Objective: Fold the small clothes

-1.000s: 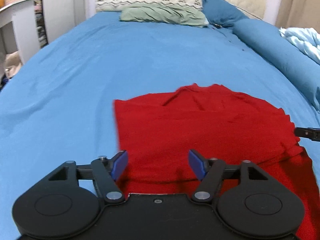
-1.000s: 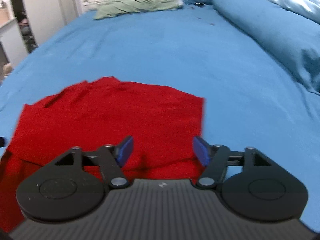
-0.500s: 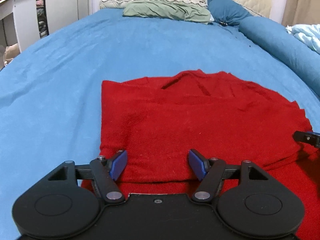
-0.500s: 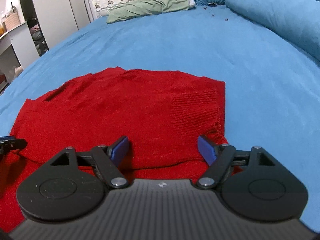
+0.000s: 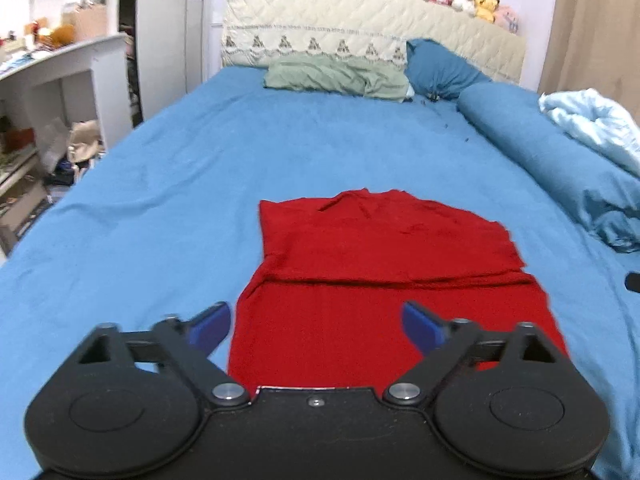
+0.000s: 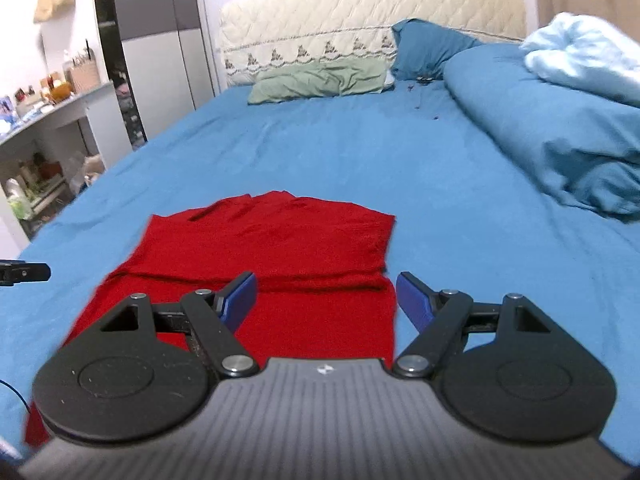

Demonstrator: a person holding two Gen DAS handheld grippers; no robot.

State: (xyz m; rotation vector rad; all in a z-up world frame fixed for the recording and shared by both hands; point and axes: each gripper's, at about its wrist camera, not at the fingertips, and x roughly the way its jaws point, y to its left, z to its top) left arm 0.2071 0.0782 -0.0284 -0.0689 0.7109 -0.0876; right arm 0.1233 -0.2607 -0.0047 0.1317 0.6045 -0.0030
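Sweater ahead of both open grippers, on the bed

Our red sweater [image 5: 384,280] lies flat on the blue bed [image 5: 160,208], long axis running away from us, neckline at the far end; left hand-held gripper [image 5: 316,324] and right hand-held gripper [image 6: 326,294] hover wide, empty, over its near edge, equally close.

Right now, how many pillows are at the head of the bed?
2: a green pillow lying flat against the headboard, and a dark blue pillow propped just right of it. Others may be hidden.
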